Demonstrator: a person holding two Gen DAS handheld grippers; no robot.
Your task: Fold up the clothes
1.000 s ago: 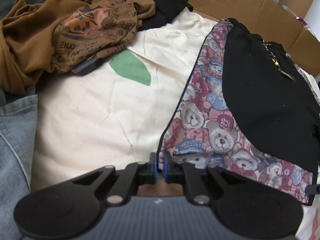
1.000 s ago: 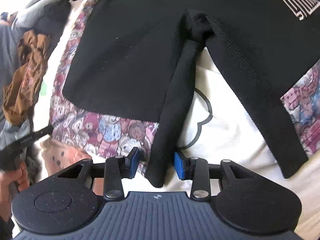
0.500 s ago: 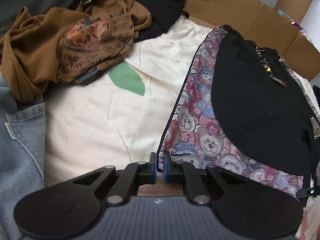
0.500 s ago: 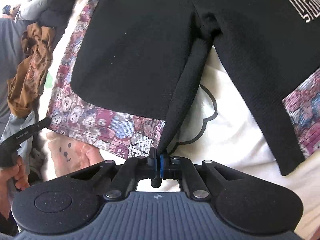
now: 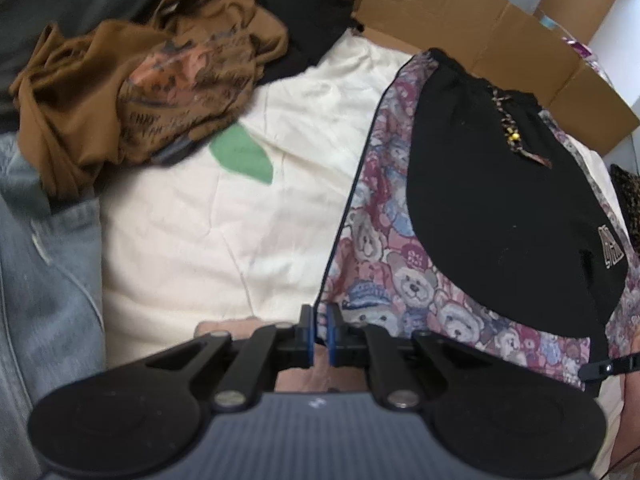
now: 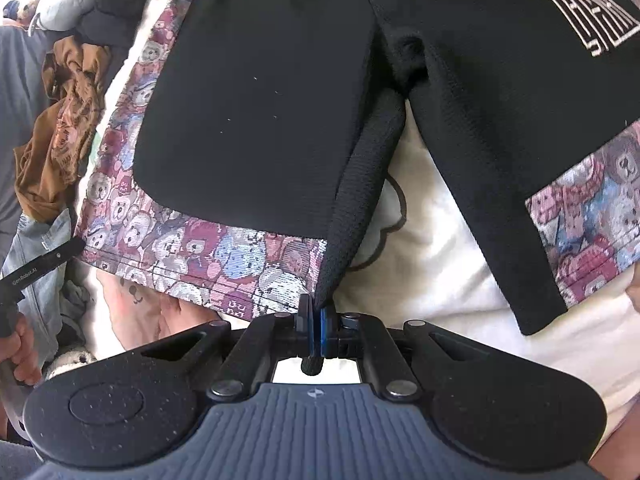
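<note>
Left wrist view: the black two-finger left gripper (image 5: 319, 330) points steeply down, its blue-padded jaws nearly together and pinching the outer hem corner of the black shorts with teddy-bear print side panels (image 5: 496, 216). The shorts lie spread on a cream bedsheet with a green patch (image 5: 192, 216), to the gripper's right. A crumpled brown printed T-shirt (image 5: 132, 92) and faded blue denim jeans (image 5: 44, 272) sit well apart on the left, with flattened brown cardboard (image 5: 472, 28) behind.

Right wrist view: the black two-finger right gripper (image 6: 317, 320) has its jaws pressed together on the inner hem corner of the same leg, a ridge of black mesh fabric rising from the pads toward the crotch; the jaws have just been closing, with that fabric between them. The other leg lies flat to the right. A hand (image 6: 22, 344) holding the other gripper's handle shows at lower left.

Judgement: the step in hand looks like lifting this leg to fold it over the other. Risks: the right pinch catches only a thin bunched edge, which could slip out as tension grows; uneven lifting between the two hands would skew the fold; the sheet beneath may be dragged along
</note>
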